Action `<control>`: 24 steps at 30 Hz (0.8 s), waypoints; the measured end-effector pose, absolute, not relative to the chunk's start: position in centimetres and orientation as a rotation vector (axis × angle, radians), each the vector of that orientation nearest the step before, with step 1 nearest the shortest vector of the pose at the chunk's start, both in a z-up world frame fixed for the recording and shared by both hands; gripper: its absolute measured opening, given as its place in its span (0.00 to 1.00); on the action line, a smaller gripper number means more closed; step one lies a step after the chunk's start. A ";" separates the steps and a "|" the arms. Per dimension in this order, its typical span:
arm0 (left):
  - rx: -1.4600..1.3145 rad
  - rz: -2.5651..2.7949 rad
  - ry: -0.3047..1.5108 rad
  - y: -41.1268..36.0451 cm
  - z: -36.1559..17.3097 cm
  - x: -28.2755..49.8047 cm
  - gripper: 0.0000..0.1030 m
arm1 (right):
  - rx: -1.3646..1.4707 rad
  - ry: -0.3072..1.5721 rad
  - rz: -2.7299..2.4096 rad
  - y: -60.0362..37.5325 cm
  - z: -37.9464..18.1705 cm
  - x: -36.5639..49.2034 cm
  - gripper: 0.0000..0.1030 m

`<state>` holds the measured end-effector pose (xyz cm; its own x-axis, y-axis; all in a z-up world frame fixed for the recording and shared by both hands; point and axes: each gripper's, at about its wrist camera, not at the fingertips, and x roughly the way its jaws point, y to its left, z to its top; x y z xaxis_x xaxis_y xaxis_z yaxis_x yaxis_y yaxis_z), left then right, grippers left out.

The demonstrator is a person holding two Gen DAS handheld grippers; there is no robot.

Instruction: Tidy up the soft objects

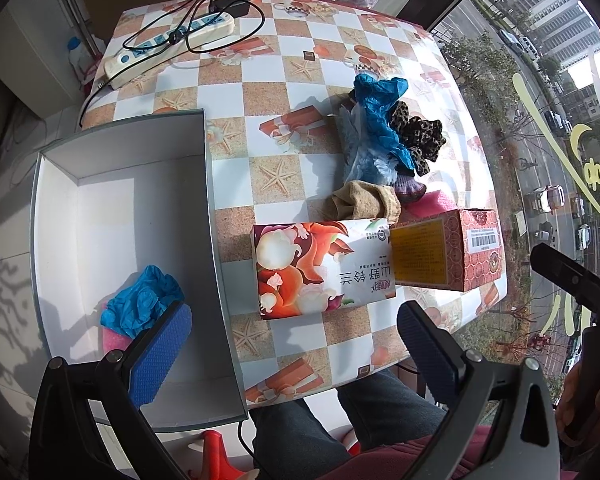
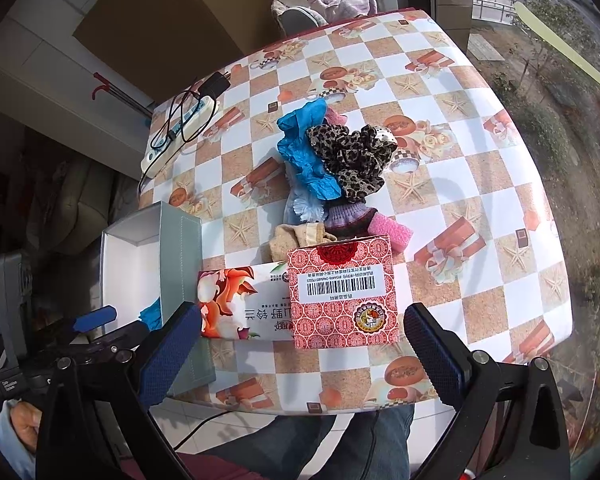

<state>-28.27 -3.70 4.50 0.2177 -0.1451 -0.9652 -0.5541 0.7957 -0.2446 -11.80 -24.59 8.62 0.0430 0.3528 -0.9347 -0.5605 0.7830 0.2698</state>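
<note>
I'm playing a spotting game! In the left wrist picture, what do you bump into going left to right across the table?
Grey box → flowery tissue box → red patterned box.

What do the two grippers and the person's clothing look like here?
Both the left gripper and the right gripper have black angular frames with silver bolts. Their fingers carry blue pads with a fine dimpled texture. In the right wrist view the left gripper's body bears small white lettering, too small to read. The person wears grey trousers and a dark red top.
</note>
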 end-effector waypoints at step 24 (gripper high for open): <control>-0.563 0.293 1.305 -3.6 6.1 -25.7 1.00 | -0.099 1.412 0.530 -29.7 6.8 -6.9 0.99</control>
